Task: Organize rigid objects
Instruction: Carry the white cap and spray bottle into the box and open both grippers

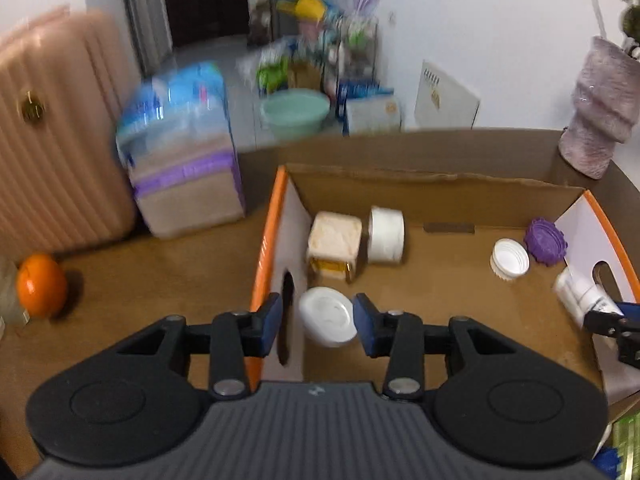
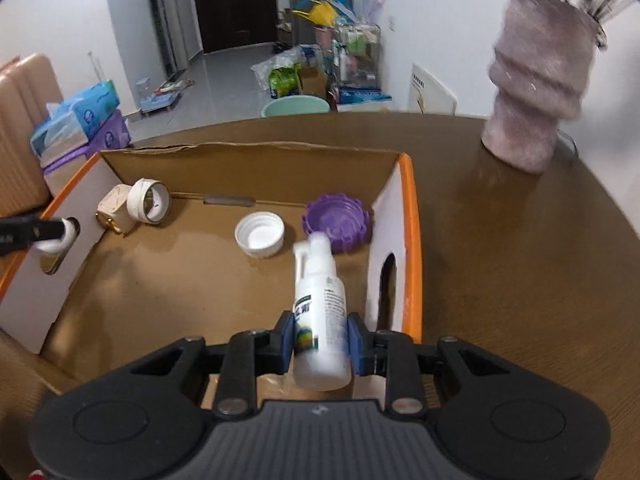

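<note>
An orange-rimmed cardboard box (image 1: 269,240) (image 2: 412,216) sits on the brown table. In it lie a cream square jar (image 1: 335,245) (image 2: 114,208), a white tape roll (image 1: 386,235) (image 2: 149,201), a white cap (image 1: 509,259) (image 2: 260,235) and a purple lid (image 1: 545,241) (image 2: 338,222). My left gripper (image 1: 316,320) is open, its fingers either side of a round white lid (image 1: 328,316) (image 2: 56,240) at the box's left wall. My right gripper (image 2: 320,340) is shut on a white spray bottle (image 2: 320,312) (image 1: 580,298) above the box's right side.
An orange (image 1: 40,290) lies on the table left of the box. A fuzzy pink vase (image 1: 600,112) (image 2: 536,92) stands at the back right. Tissue packs (image 1: 184,148) (image 2: 80,120) and a pink suitcase (image 1: 52,128) are at the left.
</note>
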A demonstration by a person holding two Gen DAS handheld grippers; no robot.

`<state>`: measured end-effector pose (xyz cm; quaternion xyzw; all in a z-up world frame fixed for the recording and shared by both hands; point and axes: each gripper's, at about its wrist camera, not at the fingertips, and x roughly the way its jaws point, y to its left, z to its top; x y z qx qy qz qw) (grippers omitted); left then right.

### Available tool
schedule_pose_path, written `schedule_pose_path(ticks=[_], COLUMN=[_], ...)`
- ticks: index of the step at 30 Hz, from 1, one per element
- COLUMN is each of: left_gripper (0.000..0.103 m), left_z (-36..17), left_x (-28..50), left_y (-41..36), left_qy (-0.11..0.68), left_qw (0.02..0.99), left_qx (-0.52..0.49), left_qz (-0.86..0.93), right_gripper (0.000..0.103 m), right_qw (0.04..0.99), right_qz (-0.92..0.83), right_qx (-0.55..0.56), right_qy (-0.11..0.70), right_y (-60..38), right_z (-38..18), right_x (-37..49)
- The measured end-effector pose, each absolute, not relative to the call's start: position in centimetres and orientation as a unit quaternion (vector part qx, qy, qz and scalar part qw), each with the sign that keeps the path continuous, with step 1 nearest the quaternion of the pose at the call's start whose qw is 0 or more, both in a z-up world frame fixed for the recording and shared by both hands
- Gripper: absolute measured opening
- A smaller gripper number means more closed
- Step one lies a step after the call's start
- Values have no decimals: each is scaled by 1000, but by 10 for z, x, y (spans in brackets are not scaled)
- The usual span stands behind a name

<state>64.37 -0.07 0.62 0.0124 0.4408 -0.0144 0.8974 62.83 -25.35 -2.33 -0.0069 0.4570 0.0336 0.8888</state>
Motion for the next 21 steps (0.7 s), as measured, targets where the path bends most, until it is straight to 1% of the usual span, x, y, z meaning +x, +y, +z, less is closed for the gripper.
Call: schedule_pose_path(ticks=[1,3,4,5,7,8,9,12,15,17,21], left_gripper=[47,49,53,57,73,78,84,88,97,98,99], left_z=[5,7,8,11,21,26,34,56,79,92,108], left_x=[644,641,639,637,626,622,613,590,553,522,458], left_y=[0,0,0,0,-1,-5,-5,-11,-9,-7,-2], left_qy=[443,446,448,450,451,446,438,418,382,344,270], left_qw=[896,895,894,893,892,895,898,908,924,939,963], left_qx=[9,9,11,9,5,7,16,24,26,23,12], left_qz=[-16,-18,-18,-19,-28,-25,-19,-10,-5,2,4], right_gripper=[27,28,34,37,52,56,56,58,68,77,79], right_qw=[888,886,886,887,891,893,895,904,918,931,958], right_qz=[32,27,25,23,25,28,32,43,51,54,63], right_qx=[-12,-25,-26,-22,-12,-12,-14,-12,-1,6,34], right_qy=[459,462,463,461,453,448,444,425,392,361,276], right_y=[-251,-246,-245,-245,-244,-244,-246,-245,-246,-248,-255], right_z=[-24,-26,-24,-22,-13,-7,0,24,49,64,82], right_x=[631,630,629,628,621,615,609,587,555,529,466])
